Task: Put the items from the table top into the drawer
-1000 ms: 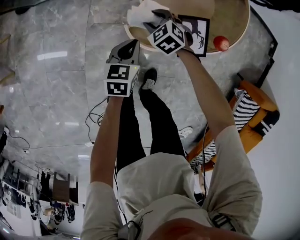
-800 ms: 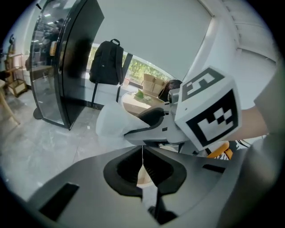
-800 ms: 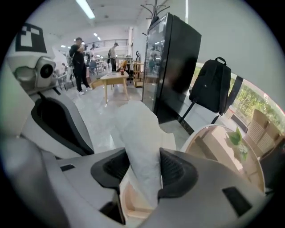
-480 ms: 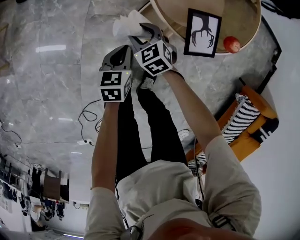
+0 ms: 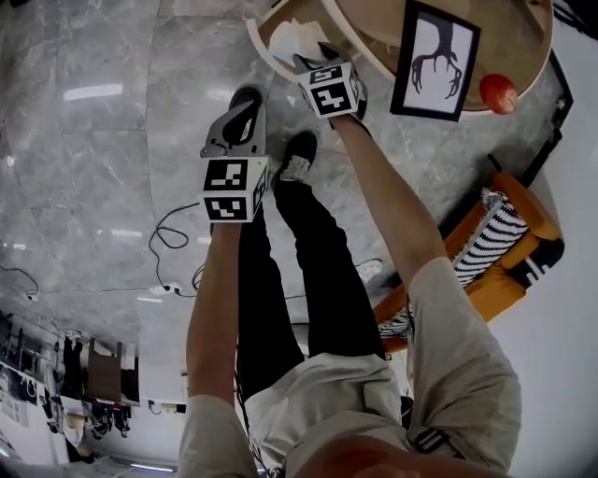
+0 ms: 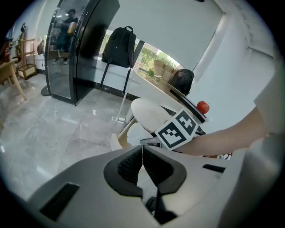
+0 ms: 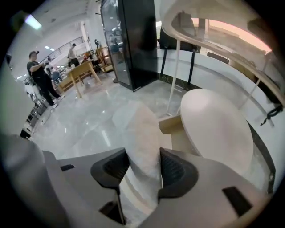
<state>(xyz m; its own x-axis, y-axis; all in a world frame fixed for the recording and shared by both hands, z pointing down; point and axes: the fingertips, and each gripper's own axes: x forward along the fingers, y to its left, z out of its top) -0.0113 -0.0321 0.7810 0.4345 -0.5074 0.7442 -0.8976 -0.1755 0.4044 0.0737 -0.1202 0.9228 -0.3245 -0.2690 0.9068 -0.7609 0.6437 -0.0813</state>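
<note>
My right gripper (image 5: 304, 58) (image 7: 143, 156) is shut on a soft white pack (image 5: 291, 37) (image 7: 143, 129) and holds it over the open curved wooden drawer (image 5: 260, 49) (image 7: 171, 125) under the round table (image 5: 374, 23) (image 7: 218, 129). A black-and-white framed picture (image 5: 434, 58) and a red apple (image 5: 498, 92) (image 6: 202, 107) sit on the table top. My left gripper (image 5: 245, 98) (image 6: 141, 151) hangs just left of the drawer, its pads pressed together with nothing between them. In the left gripper view the right gripper's marker cube (image 6: 178, 129) shows in front of the table.
An orange chair with a striped cushion (image 5: 505, 243) stands right of the table. Cables (image 5: 173, 238) lie on the grey marble floor. The person's legs and shoes (image 5: 299, 154) are below the grippers. A black backpack (image 6: 118, 46) hangs beyond, and people (image 7: 40, 75) stand far left.
Both grippers have come down. The right one has carried the white pack off the table's edge and down to the open drawer, rolling as it went. The left gripper stayed shut.
</note>
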